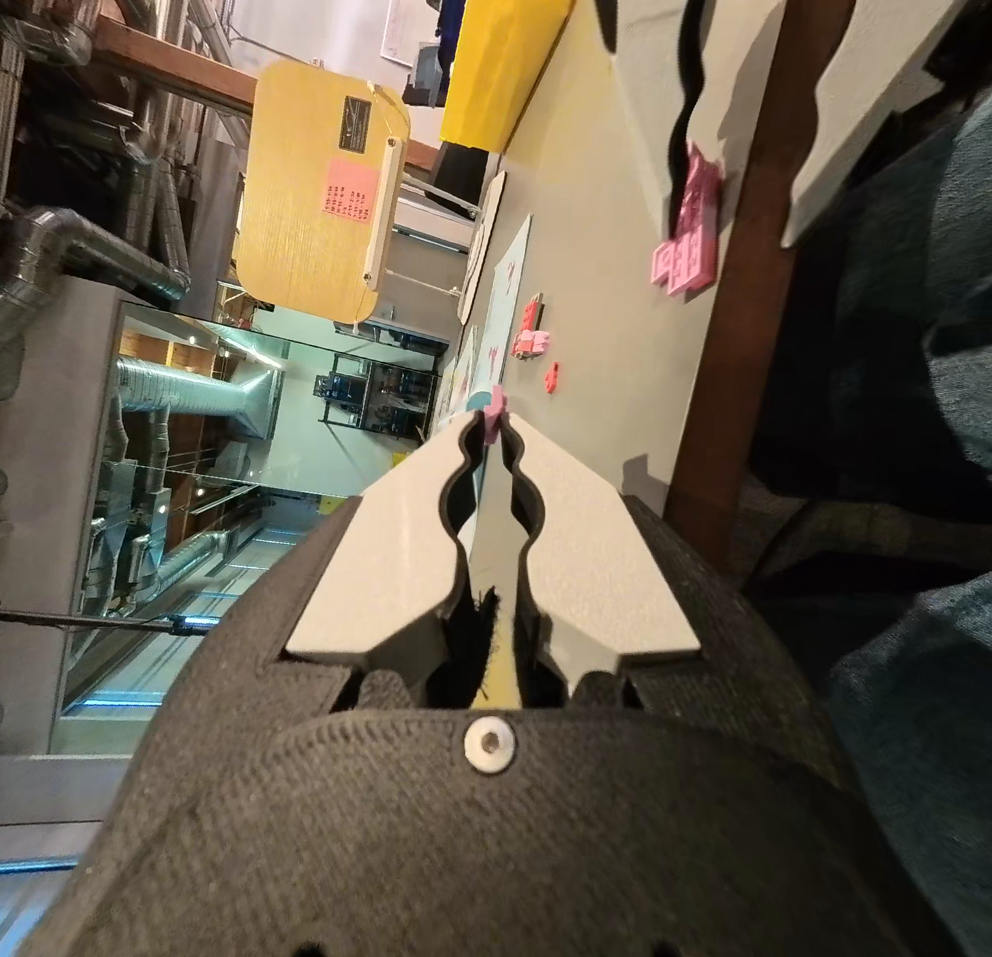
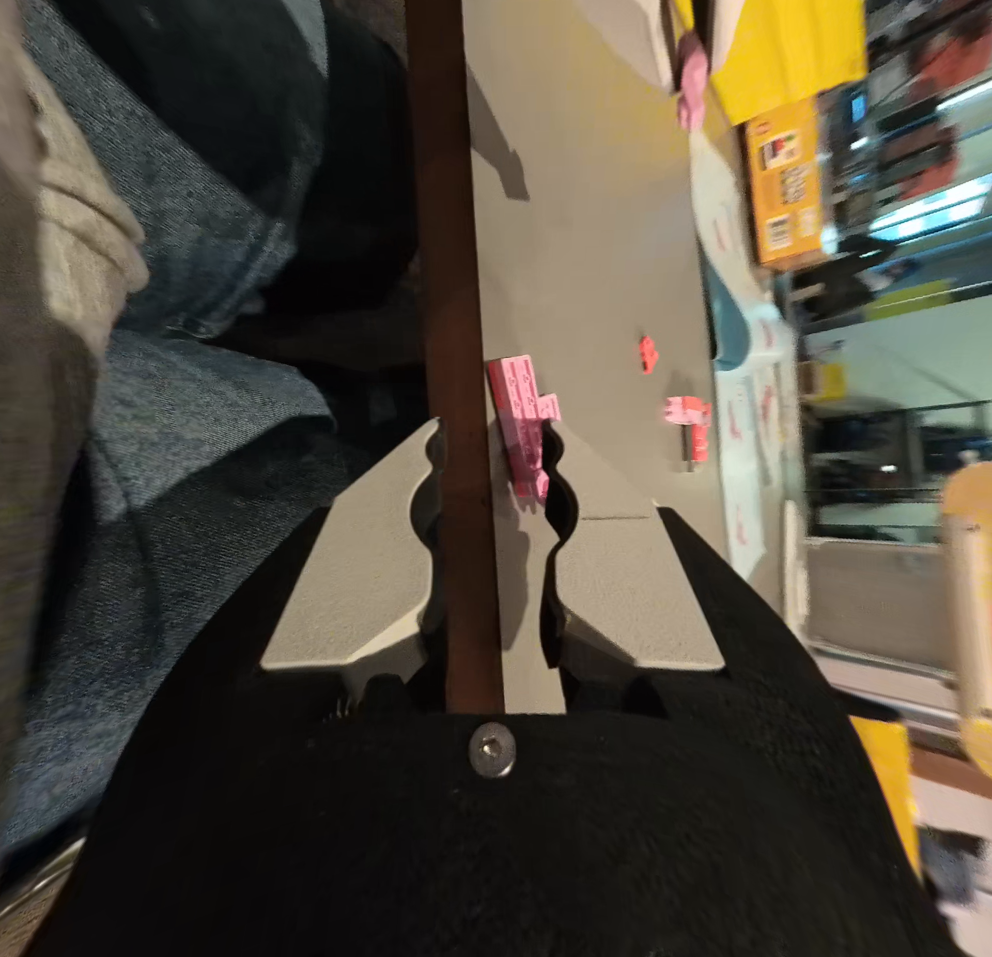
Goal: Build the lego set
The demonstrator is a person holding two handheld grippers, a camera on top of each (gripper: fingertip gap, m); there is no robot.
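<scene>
My left gripper (image 1: 494,421) is shut on a small pink brick (image 1: 494,413) and holds it just above the grey table (image 1: 601,287). It also shows far off in the right wrist view (image 2: 690,83). My right gripper (image 2: 493,432) is open and straddles the table's brown front edge (image 2: 456,340). One finger is over the table and the other is off the edge. A flat pink plate assembly (image 2: 523,410) lies by the edge, touching the inner side of the finger over the table. It also shows in the left wrist view (image 1: 690,233).
A small pink and red assembly (image 2: 690,421) and a tiny red piece (image 2: 648,354) lie mid-table. The instruction booklet (image 1: 510,297) lies beyond them, with a yellow bag (image 1: 504,51) and an orange box (image 2: 786,185) at the far side. The person's legs in jeans (image 2: 188,287) are below the edge. My right fingertips sit around 11 centimetres from my left ones.
</scene>
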